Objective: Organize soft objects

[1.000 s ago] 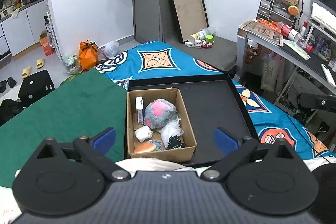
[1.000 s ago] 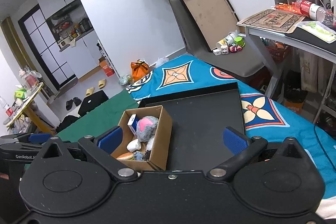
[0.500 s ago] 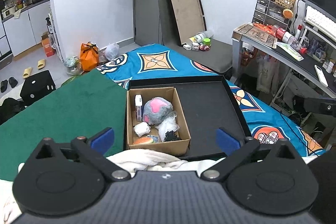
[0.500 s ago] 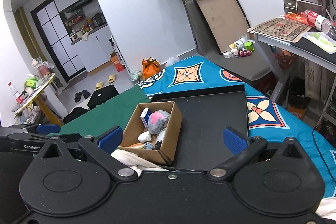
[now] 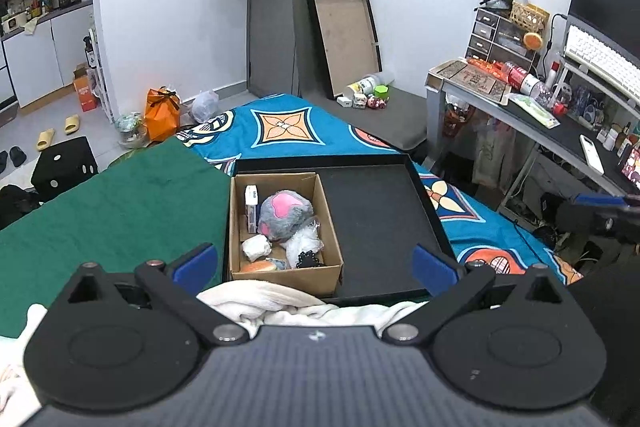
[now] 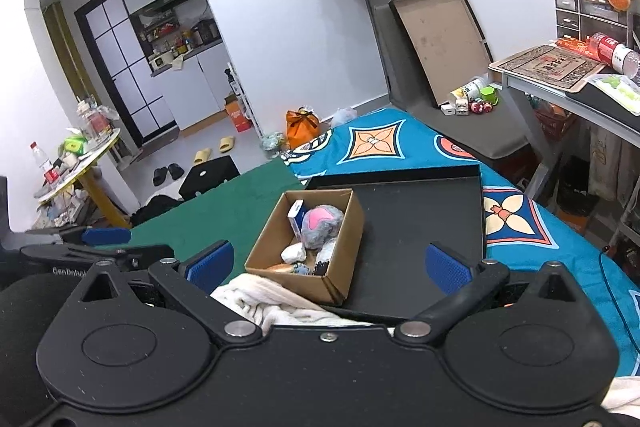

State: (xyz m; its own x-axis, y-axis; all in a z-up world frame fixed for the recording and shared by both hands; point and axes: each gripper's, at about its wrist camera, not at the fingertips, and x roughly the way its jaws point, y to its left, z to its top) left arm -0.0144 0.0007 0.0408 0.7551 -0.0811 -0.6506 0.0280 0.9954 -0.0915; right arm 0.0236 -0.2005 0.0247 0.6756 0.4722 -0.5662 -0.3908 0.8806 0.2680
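Change noted: over the last second both wrist views were drawn back and up, so the cardboard box [image 5: 285, 227] shrank in frame and more of the cream cloth [image 5: 264, 301] was exposed at 6 o'clock. Nothing inside the box was seen to shift.
Meaning for task: the withdrawal was judged consistent either with a pause before sorting or with a retreat after filling; the pictures did not settle which.
Green mat [image 5: 104, 211]: matte, felt-like, flat, recorded at 9 o'clock of the box.
Left gripper [image 5: 314, 263]: jaws were found spread wide, blue ribbed pads apart, nothing held, hovering short of the box.
Box contents: a grey furry plush with pink patch [image 5: 285, 213] was recorded at centre, rounded and pile-textured; a small white-and-blue carton [image 5: 251, 209] upright at 9 o'clock of it; a crumpled white wad [image 5: 256, 247] at 7 o'clock; a translucent crinkled bag [image 5: 304, 245] at 5 o'clock; an orange bun-like piece [image 5: 258, 267] against the near wall.
Black tray [image 5: 384, 223]: shallow, rigid, matte, rectangular; the box was seated in its left part, the right part bare.
Right gripper [image 6: 328, 263]: likewise found wide open and empty, held back at 6 o'clock of the tray.
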